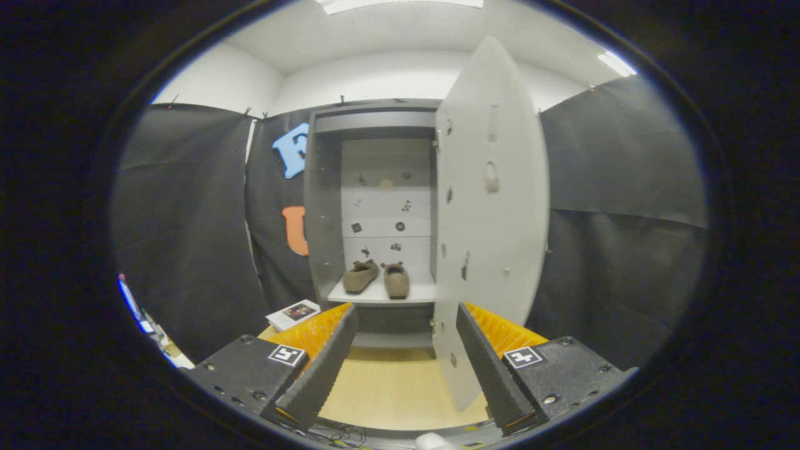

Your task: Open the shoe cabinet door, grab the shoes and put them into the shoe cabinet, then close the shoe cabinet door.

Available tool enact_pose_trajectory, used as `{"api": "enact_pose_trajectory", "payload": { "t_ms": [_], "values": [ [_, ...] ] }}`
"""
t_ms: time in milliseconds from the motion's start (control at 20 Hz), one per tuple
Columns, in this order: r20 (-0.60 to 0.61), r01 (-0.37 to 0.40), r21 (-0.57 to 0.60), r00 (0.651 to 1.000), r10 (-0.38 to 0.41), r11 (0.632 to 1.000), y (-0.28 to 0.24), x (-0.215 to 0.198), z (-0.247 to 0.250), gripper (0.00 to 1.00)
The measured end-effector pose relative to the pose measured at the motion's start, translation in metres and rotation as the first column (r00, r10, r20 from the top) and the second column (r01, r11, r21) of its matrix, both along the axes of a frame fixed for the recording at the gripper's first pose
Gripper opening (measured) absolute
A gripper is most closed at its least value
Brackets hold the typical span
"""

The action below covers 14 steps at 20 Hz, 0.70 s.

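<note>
Shoes (376,277) sit inside cabinet (325,206); gripper (400,356) fingers spread, empty: push door (490,212) near its free edge to shut it.

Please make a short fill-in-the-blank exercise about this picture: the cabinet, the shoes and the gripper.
1. The shoe cabinet door stands ____.
2. The pair of brown shoes rests on a ____ inside the shoe cabinet.
3. The gripper is ____, with nothing between its fingers.
4. A booklet lies on the floor beside the cabinet, just beyond the gripper's ____ finger.

Missing words: open; shelf; open; left
</note>
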State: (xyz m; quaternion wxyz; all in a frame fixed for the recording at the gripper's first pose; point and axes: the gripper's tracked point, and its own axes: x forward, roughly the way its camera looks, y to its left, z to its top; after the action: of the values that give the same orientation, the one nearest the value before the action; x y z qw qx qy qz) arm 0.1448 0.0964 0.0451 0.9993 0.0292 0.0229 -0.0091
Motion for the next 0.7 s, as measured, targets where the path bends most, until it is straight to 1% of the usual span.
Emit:
{"api": "enact_pose_trajectory", "payload": {
  "t_ms": [50,200,300,400,550,650,700],
  "values": [
    [-0.005,0.035,0.001,0.999,-0.035,0.999,-0.021,-0.009,-0.003,1.0],
    [-0.007,0.132,-0.007,0.991,-0.132,0.991,-0.07,-0.014,-0.001,1.0],
    [-0.007,0.172,-0.005,0.985,-0.172,0.985,-0.106,-0.013,-0.001,1.0],
    [-0.014,0.18,0.015,0.984,-0.18,0.983,-0.133,-0.005,0.0,1.0],
    [-0.029,0.17,0.029,0.985,-0.169,0.985,-0.173,0.021,-0.006,1.0],
    [-0.027,0.145,0.029,0.989,-0.144,0.989,-0.19,0.042,-0.004,1.0],
    [-0.024,0.123,0.032,0.992,-0.122,0.992,-0.189,0.049,-0.013,1.0]
  ]
}}
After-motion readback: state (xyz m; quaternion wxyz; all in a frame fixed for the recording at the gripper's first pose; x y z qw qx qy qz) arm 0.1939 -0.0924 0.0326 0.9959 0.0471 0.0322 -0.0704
